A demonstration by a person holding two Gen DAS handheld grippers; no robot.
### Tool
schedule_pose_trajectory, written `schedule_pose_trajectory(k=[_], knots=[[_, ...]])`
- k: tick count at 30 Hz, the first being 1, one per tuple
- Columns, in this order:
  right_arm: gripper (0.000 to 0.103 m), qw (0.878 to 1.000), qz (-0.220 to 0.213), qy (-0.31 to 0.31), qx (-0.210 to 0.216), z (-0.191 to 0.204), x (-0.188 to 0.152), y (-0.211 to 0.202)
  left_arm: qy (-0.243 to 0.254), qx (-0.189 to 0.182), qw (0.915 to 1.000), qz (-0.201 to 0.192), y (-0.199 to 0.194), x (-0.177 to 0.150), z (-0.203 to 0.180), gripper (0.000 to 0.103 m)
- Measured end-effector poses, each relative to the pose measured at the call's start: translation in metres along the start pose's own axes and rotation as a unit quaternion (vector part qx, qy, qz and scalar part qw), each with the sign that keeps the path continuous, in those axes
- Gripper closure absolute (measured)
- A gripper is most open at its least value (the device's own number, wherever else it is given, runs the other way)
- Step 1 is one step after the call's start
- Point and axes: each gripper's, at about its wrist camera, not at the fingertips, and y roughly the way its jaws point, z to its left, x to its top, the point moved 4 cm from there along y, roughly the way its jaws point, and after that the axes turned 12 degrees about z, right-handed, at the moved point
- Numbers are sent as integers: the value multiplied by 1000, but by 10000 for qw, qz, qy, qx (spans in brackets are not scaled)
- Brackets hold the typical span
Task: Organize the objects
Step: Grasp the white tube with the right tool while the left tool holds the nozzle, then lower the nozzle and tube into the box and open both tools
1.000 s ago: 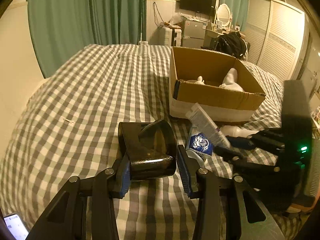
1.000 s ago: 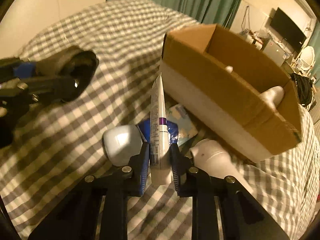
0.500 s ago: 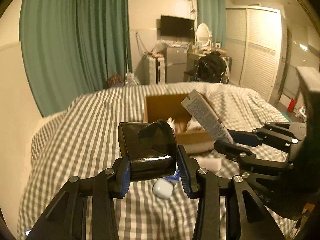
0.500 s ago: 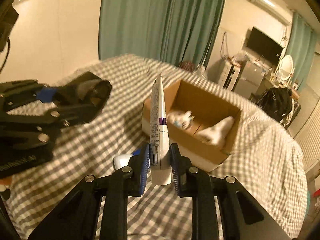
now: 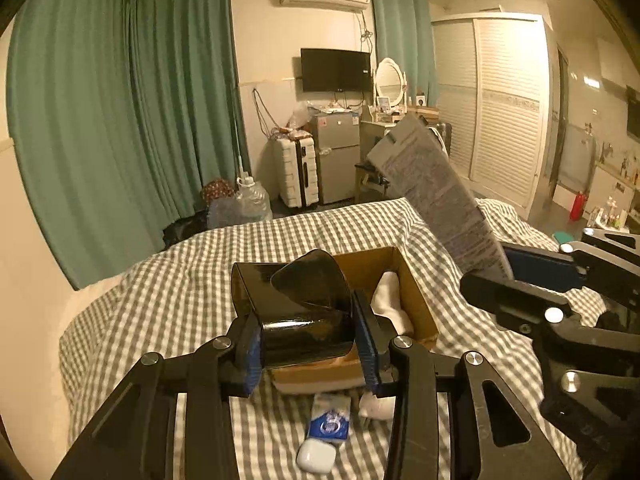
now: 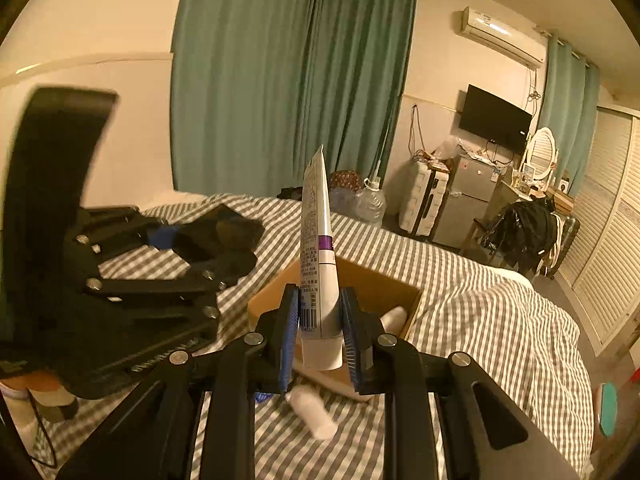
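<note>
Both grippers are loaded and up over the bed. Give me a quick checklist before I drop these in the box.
1. Left gripper shut on black case: ok.
2. Right gripper shut on white tube: ok.
3. Cardboard box open on top: ok.
4. Free room inside the box beside the white items: cannot tell.
5. Grippers apart from each other: ok.
6. Earbud case and blue packet left on bed: not ok.

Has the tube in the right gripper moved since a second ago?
Yes. The tube has risen: it was level with the box on the bed, and now hangs above it.
</note>
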Motion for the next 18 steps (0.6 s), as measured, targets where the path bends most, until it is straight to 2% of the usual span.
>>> schedule_pose_trajectory(k=[10,18], knots=[[83,9998,45,193,39,-37,44,44,-38,58,9999,74,65,53,7,63],[83,9979,384,475,204,-73,56,122,-87,-130,9992,371,136,67,13,63]])
